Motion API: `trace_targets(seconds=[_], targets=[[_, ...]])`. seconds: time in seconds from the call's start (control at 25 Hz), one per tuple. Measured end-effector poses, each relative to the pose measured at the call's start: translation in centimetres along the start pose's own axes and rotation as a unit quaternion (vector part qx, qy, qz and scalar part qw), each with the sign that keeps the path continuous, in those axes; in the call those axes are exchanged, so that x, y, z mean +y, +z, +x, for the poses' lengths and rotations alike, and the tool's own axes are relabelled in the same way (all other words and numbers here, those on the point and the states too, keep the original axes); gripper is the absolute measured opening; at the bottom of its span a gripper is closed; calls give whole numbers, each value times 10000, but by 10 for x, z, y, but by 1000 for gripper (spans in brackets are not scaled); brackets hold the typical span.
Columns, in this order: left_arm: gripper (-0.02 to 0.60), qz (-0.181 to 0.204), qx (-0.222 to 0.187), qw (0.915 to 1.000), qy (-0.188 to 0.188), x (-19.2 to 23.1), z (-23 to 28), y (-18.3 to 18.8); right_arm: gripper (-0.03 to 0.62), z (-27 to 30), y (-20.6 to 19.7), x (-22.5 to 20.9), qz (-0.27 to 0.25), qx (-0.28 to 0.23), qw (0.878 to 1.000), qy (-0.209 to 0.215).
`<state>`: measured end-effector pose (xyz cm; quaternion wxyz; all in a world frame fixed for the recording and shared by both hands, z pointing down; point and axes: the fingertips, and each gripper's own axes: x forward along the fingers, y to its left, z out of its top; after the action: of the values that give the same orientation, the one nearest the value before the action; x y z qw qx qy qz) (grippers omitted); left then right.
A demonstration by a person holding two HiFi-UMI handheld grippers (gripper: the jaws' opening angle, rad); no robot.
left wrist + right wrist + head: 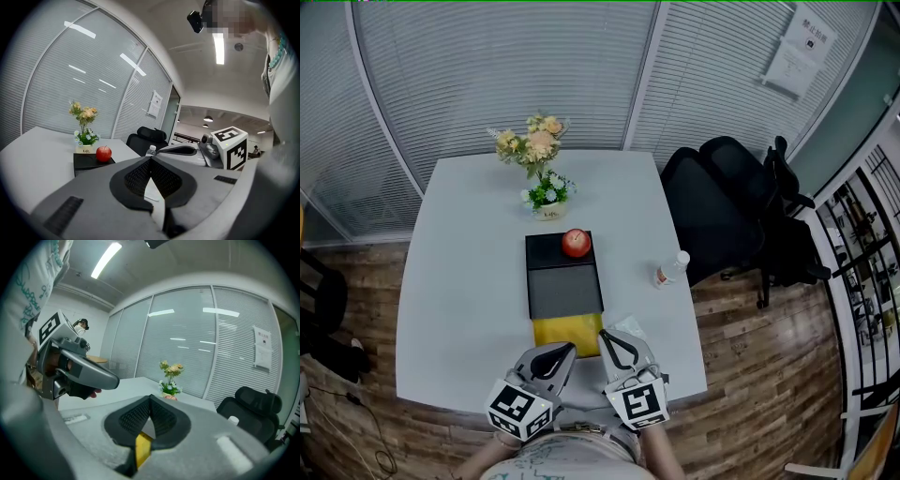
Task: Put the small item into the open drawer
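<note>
Nearest: got left gripper [151, 158] closed tip to tip, empty, with something pale showing through the gap behind the pads, table or packet, can't tell which. Same for right gripper [150, 396]: clamped shut on nothing, with yellow showing below through its gap. Seeing both at the near edge of the white table [459, 300], side by side, pointing away from the body, each with a black-and-white marker cube [639, 403] at the back. No readable text there, just square patterns. Just ahead of the tips: open yellow drawer [565, 336], pulled toward the body from a flat black box [563, 281]. Found the small item, a crumpled pale packet [628, 328], lying on the table just right of the drawer and beside the right gripper's tip, not in the drawer; can't tell if touching the gripper. Further on: red apple [576, 243] sitting on the box's far end. Right of the box and apart from it, near the table's right edge: clear bottle [671, 269] with white cap, label unreadable. Behind the apple: small white pot [548, 212] of flowers with a short dark word on the front, maybe "Life", too small to confirm. Then a taller peach bouquet [534, 141] at the far edge. Off to the right: black chair [727, 211] on wood floor [769, 375]. Farthest: curved wall of white blinds [487, 75] with a paper notice [795, 52], print too small to read.
</note>
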<state>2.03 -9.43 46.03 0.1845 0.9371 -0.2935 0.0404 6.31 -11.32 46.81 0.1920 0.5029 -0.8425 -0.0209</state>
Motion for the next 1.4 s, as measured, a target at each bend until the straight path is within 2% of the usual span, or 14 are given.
trace_targets(seconds=[0.48,1.4], targets=[[-2,-97,3,9999,33,-1,-2,-5,3,-7,-34,-35,-77,346,9987,-379],[-2,-164,69,9998,-8,-3,9,-9,3,-11,-80,-74,-32,829,9937,-755]])
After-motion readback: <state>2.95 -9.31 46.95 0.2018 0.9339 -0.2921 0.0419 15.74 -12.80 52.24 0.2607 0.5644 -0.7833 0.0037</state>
